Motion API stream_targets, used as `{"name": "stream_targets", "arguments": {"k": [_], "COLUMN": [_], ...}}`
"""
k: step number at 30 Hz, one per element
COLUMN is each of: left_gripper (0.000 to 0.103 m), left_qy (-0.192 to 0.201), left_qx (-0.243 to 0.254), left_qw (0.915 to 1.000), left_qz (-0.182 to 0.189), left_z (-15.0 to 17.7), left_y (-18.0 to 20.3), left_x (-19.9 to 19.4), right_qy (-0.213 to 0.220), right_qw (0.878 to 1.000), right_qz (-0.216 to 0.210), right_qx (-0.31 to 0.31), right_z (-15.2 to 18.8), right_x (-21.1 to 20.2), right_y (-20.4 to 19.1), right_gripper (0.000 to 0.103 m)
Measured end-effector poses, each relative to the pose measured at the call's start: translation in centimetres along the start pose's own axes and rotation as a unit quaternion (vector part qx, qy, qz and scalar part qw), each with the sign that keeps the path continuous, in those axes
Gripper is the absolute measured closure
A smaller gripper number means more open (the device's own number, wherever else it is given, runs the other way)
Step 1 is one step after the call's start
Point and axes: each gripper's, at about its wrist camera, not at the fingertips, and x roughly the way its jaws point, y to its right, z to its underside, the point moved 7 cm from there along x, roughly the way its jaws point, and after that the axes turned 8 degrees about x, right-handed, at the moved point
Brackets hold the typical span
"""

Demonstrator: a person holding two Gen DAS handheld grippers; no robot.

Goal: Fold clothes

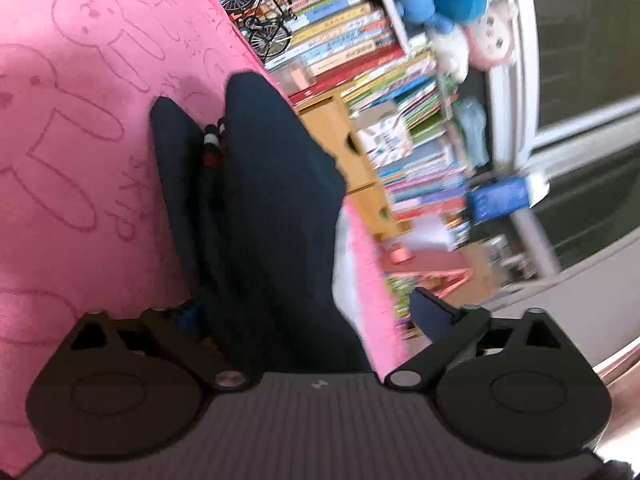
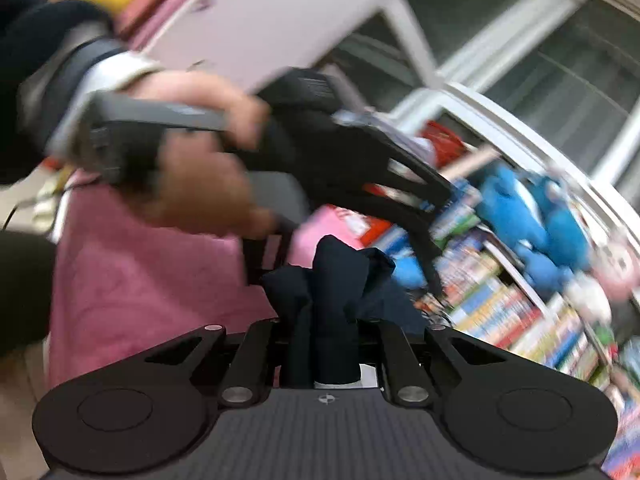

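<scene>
Dark navy garment (image 2: 334, 300) is bunched and pinched between the nearly closed jaws of the right tool (image 2: 332, 344), raised above the pink towel (image 2: 132, 280). In the left wrist view the same garment lies over that pink rabbit-print towel between the widely spread jaws of the left tool (image 1: 304, 316), which grip nothing. Beyond stand a blurred bookshelf (image 1: 360, 52) and blue plush toys (image 2: 532, 216).

- Lighting: even, diffuse, moderately bright; no hard shadows, no strong glare.
- Left wrist view: bookshelf (image 1: 360, 52) and window frame (image 1: 516, 80) on the far right are smeared by motion blur; pink blanket (image 1: 80, 120) at left is sharper.
- Right wrist view: heavy blur on hand (image 2: 192, 152) and background.
- Fisheye bends straight edges; corners are dark.
</scene>
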Motion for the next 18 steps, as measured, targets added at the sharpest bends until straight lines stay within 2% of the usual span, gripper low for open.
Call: {"name": "stream_targets", "arguments": {"k": [2, 4, 5, 7, 8, 10, 11, 12, 13, 14, 15, 16, 17, 18], "left_gripper": [0.025, 0.051, 0.055, 0.061, 0.062, 0.064, 0.064, 0.064, 0.064, 0.065, 0.066, 0.068, 0.069, 0.070], "left_qy": [-0.005, -0.008, -0.007, -0.004, -0.003, -0.002, -0.002, -0.002, -0.001, -0.001, 0.002, 0.005, 0.008, 0.012], "left_qx": [0.043, 0.074, 0.077, 0.066, 0.060, 0.053, 0.055, 0.057, 0.057, 0.057, 0.054, 0.051, 0.048, 0.043], "left_qw": [0.9986, 0.9957, 0.9952, 0.9965, 0.9972, 0.9978, 0.9978, 0.9976, 0.9977, 0.9977, 0.9980, 0.9982, 0.9984, 0.9987], "left_qz": [-0.031, -0.055, -0.059, -0.050, -0.045, -0.038, -0.038, -0.038, -0.037, -0.035, -0.033, -0.030, -0.028, -0.024], "left_z": [0.8, 1.4, 1.6, 1.5, 1.5, 1.4, 1.4, 1.4, 1.4, 1.4, 1.4, 1.4, 1.4, 1.3], "left_y": [0.2, 0.0, -0.4, -0.9, -1.1, -1.3, -1.3, -1.4, -1.4, -1.5, -1.5, -1.6, -1.7, -1.8], "left_x": [0.2, 0.0, -0.2, -0.6, -0.7, -0.8, -0.8, -0.9, -0.9, -0.9, -0.9, -1.0, -1.0, -1.0], "right_qy": [-0.004, -0.005, -0.005, -0.009, -0.016, -0.023, -0.027, -0.030, -0.038, -0.049, -0.063, -0.077, -0.086, -0.090], "right_qw": [0.999, 0.998, 0.997, 0.991, 0.983, 0.961, 0.946, 0.926, 0.898, 0.860, 0.813, 0.760, 0.722, 0.702], "right_qz": [-0.025, -0.053, -0.074, -0.126, -0.156, -0.181, -0.183, -0.184, -0.173, -0.166, -0.169, -0.171, -0.180, -0.177], "right_qx": [-0.024, -0.033, -0.012, 0.051, 0.094, 0.206, 0.267, 0.327, 0.404, 0.481, 0.554, 0.622, 0.662, 0.684], "right_z": [0.5, 1.1, 1.2, 1.6, 2.0, 3.5, 4.6, 5.7, 7.7, 9.9, 12.4, 14.8, 16.6, 18.0], "right_x": [-0.2, -0.8, -1.5, -3.2, -3.8, -4.4, -4.3, -4.1, -3.3, -1.9, -0.4, 1.0, 2.5, 3.7], "right_y": [-1.2, -1.8, -1.2, 0.5, 2.0, 6.2, 8.6, 11.1, 13.7, 16.3, 18.4, 20.5, 21.9, 22.7], "right_gripper": [0.087, 0.078, 0.075, 0.051, 0.045, 0.030, 0.027, 0.024, 0.021, 0.021, 0.021, 0.023, 0.025, 0.030]}}
